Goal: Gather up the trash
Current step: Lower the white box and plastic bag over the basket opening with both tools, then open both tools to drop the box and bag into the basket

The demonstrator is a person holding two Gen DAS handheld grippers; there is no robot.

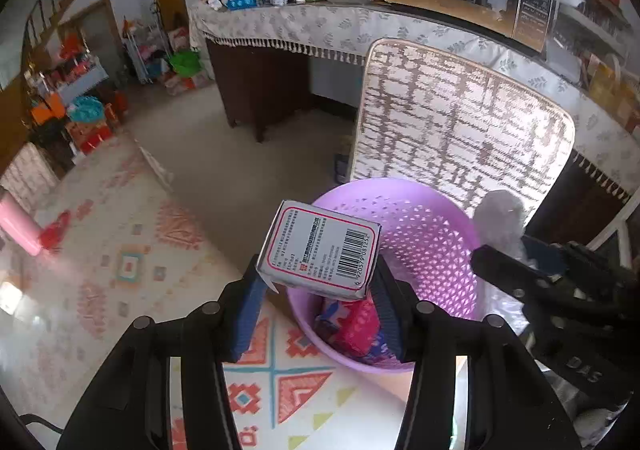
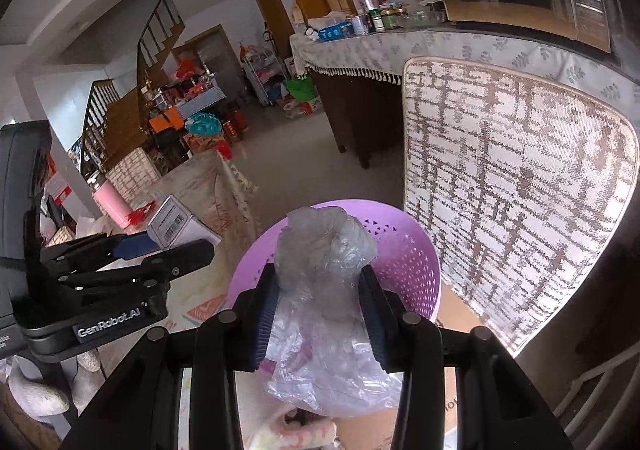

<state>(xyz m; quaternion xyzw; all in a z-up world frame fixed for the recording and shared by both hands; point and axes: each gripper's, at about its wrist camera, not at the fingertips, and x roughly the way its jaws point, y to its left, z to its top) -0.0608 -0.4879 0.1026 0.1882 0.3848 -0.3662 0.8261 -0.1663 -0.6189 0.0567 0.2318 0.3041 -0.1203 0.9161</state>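
Left wrist view shows the left gripper [image 1: 320, 282] with its blue-padded jaws partly closed and pressing on both sides of a small white cardboard box with a red border and a barcode [image 1: 320, 250], held over the near rim of a round lilac plastic basket with a perforated wall [image 1: 424, 234]. Red and blue wrappers [image 1: 356, 326] already lie in the bottom of that basket, which stands on a patterned floor mat with orange and teal motifs [image 1: 276, 382]. Right wrist view shows the right gripper [image 2: 320, 290], its jaws likewise partly closed, clamped on a crumpled clear plastic bag [image 2: 326, 250] whose loose end hangs down below the pads; the bag sits above the basket's near edge. Behind the basket a beige woven cushion with a brown grid pattern [image 2: 516, 186] leans upright against a dark wooden table covered by a leaf-printed, fringed cloth [image 2: 384, 50].
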